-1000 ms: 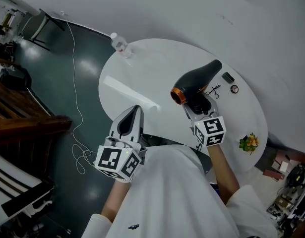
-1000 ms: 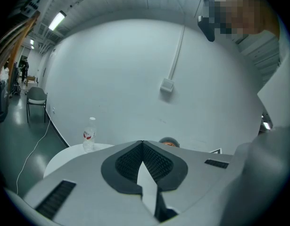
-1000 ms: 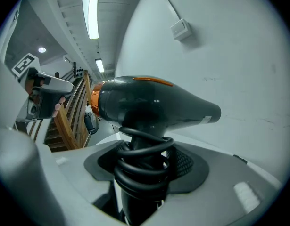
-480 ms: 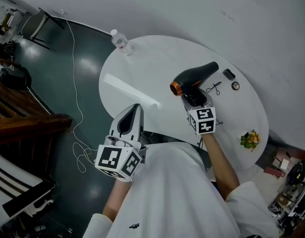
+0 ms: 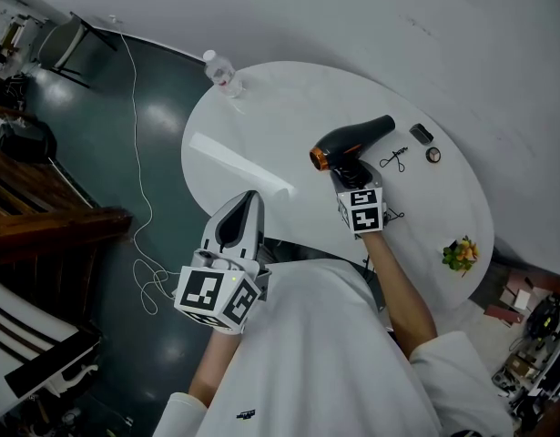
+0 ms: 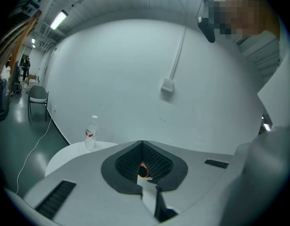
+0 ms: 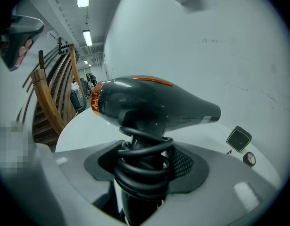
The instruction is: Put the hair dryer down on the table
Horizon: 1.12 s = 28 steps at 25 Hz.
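The black hair dryer [image 5: 355, 138] with an orange ring at its nozzle hangs over the middle of the round white table [image 5: 280, 116]. My right gripper [image 5: 355, 180] is shut on its handle, which has the black cord coiled around it. In the right gripper view the dryer body [image 7: 154, 102] lies crosswise above the jaws, nozzle to the left, with the right gripper [image 7: 144, 173] clamped on the coiled handle. Whether the dryer touches the table I cannot tell. My left gripper [image 5: 250, 200] stays at the table's near edge. Seen in its own view, the left gripper [image 6: 142, 147] is shut and holds nothing.
A water bottle [image 5: 220, 78] stands at the table's far left edge. Right of the dryer lie a small black square item [image 5: 421, 135], a small round item [image 5: 432, 156] and a thin black tool [image 5: 395, 161]. A yellow bunch [image 5: 458, 257] sits at the right edge. A cable [image 5: 138, 153] trails on the floor.
My right gripper has carried the hair dryer down and away from me, toward the tabletop, so both look smaller now. The left gripper has not moved.
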Motion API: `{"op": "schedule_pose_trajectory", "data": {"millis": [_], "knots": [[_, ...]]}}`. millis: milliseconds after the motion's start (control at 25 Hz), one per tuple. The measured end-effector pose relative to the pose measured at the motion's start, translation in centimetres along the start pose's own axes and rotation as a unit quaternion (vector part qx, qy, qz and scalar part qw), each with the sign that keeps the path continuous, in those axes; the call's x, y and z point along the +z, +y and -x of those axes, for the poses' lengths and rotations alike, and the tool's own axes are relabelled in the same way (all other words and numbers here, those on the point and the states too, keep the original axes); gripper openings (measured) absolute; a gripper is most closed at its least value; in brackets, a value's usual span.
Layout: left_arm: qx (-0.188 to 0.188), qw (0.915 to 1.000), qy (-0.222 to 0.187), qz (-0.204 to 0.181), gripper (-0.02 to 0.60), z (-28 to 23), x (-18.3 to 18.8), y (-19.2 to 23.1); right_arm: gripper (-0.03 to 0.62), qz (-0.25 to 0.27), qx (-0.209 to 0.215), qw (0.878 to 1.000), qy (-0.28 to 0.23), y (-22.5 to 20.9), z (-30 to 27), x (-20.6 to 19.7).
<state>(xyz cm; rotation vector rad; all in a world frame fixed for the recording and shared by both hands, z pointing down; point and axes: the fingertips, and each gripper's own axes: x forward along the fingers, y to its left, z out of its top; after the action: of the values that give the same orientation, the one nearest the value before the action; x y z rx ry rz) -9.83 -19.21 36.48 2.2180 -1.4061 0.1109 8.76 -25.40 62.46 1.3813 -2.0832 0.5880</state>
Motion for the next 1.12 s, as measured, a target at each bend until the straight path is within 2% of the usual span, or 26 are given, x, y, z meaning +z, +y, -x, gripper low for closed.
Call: {"op": "schedule_pose_trajectory", "data": {"millis": [720,1120], "knots": [[0.005,0.9999,0.008,0.006,0.009,-0.1,-0.1,0.7,0.285,0.005,0.003,0.998,0.068,-0.2,-4.2,-3.1],[0.004,0.9998,0.016,0.007,0.009,-0.7,-0.3,0.7,0.285,0.004,0.013,0.996,0.083,0.1,-6.1,-3.9]]}}
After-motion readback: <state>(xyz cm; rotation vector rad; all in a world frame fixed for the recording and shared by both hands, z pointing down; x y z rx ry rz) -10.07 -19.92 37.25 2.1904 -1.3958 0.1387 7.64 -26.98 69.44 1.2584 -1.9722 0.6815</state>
